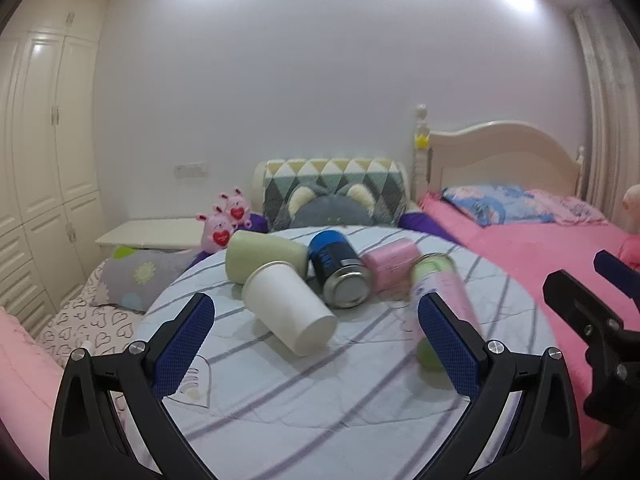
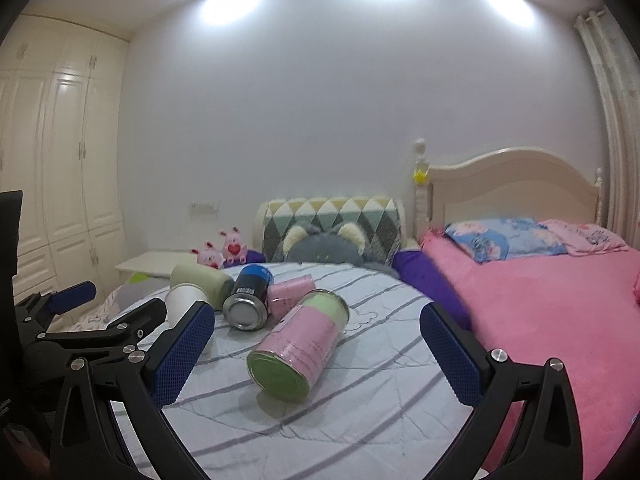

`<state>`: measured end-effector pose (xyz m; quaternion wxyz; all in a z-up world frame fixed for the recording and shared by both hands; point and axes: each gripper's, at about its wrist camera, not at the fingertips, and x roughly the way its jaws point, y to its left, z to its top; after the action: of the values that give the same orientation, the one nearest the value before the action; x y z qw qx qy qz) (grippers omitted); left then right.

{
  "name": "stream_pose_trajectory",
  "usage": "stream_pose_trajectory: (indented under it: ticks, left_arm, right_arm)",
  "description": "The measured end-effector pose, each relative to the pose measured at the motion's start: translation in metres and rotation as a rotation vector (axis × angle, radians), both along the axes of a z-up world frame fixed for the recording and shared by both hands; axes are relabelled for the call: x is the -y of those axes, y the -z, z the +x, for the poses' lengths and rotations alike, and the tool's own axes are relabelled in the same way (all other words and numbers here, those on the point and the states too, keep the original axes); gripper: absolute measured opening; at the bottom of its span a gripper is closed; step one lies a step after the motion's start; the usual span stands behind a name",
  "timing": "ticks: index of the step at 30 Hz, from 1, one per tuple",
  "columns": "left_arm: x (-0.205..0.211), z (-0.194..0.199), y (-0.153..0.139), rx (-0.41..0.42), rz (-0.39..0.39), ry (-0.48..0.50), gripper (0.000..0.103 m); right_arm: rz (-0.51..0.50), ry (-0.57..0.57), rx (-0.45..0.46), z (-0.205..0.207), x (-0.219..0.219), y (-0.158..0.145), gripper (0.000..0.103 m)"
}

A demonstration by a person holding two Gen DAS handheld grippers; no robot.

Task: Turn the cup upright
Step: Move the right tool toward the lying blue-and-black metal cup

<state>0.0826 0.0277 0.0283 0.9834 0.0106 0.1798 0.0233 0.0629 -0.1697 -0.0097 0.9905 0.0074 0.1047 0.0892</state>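
A white paper cup (image 1: pixel 289 306) lies on its side on a round table with a striped cloth (image 1: pixel 320 392), its base toward me. My left gripper (image 1: pixel 316 344) is open and empty, just short of the cup, which sits between the fingertip lines. In the right wrist view the cup (image 2: pixel 185 303) is partly hidden behind my right gripper's left finger. My right gripper (image 2: pixel 316 354) is open and empty, in front of a pink and green can (image 2: pixel 298 346) lying on its side.
A blue can (image 1: pixel 338 268), a green box (image 1: pixel 264 254) and a pink box (image 1: pixel 390 264) lie behind the cup. The pink and green can (image 1: pixel 438 300) lies to its right. A pink bed (image 2: pixel 540 308) is to the right, wardrobes (image 1: pixel 40 160) to the left.
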Motion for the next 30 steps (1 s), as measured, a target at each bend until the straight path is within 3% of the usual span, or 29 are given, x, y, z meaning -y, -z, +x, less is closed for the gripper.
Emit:
stream_pose_trajectory:
  ticks: [11, 22, 26, 30]
  left_arm:
    - [-0.025, 0.046, 0.010, -0.149, 0.008, -0.021, 0.103]
    - [-0.063, 0.107, 0.005, -0.261, -0.035, -0.026, 0.103]
    - [-0.084, 0.132, 0.000, -0.295, -0.069, -0.036, 0.103]
    - [-0.098, 0.159, -0.001, -0.337, -0.056, -0.066, 0.103]
  right_arm:
    - [-0.042, -0.072, -0.201, 0.061, -0.024, 0.000, 0.103]
    - [-0.094, -0.169, -0.310, 0.135, -0.065, -0.006, 0.102]
    - [-0.098, -0.209, -0.386, 0.171, -0.080, -0.009, 0.098]
    - [-0.121, -0.232, -0.488, 0.207, -0.096, -0.006, 0.098]
